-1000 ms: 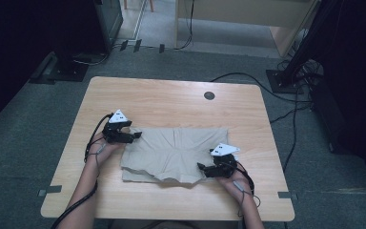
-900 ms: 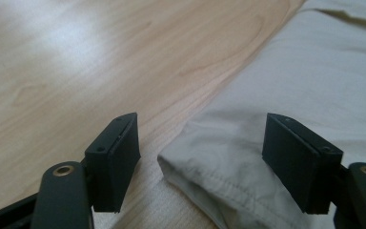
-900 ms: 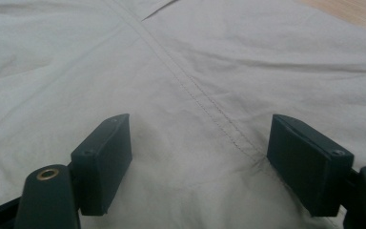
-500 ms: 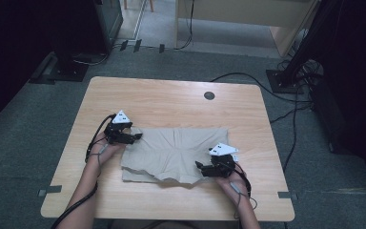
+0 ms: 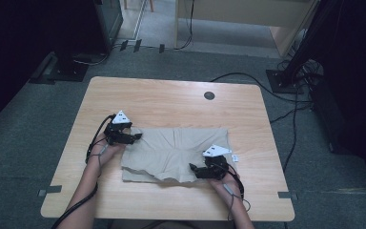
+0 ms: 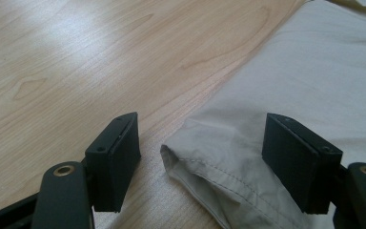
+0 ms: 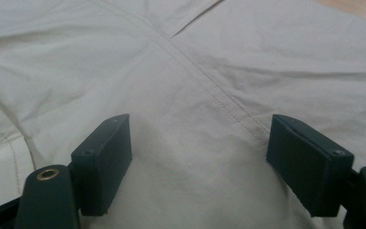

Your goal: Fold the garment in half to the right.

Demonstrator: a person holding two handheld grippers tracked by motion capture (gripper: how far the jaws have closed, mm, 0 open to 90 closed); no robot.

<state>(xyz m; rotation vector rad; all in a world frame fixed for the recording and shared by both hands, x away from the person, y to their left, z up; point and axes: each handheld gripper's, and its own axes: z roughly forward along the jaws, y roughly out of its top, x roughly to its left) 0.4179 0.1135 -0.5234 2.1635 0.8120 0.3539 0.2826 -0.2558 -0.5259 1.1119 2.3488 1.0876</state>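
A beige, wrinkled cotton garment with stitched seams point(image 5: 178, 152) lies spread flat on the light wooden counter point(image 5: 171, 102), in its nearer half and a little toward the right side. In the high view the left hand-held gripper point(image 5: 136, 137) sits at the garment's far left corner, held by the person's left hand point(image 5: 106, 148), whose forearm comes in from the bottom edge. In the left gripper view its two black jaws stand spread wide, and a hemmed corner of the cloth point(image 6: 205, 157) lies between them, touching neither pad; one jaw is over bare wood, the other over the fabric.

The right hand-held gripper point(image 5: 194, 169) rests at the garment's near edge toward its right end, gripped by the right hand point(image 5: 221, 183). In the right gripper view its jaws are likewise spread apart above the cloth, with a diagonal stitched seam point(image 7: 209, 93) running between them; nothing is pinched.

A small dark round cable port point(image 5: 209, 95) sits in the counter's far part, well apart from the garment
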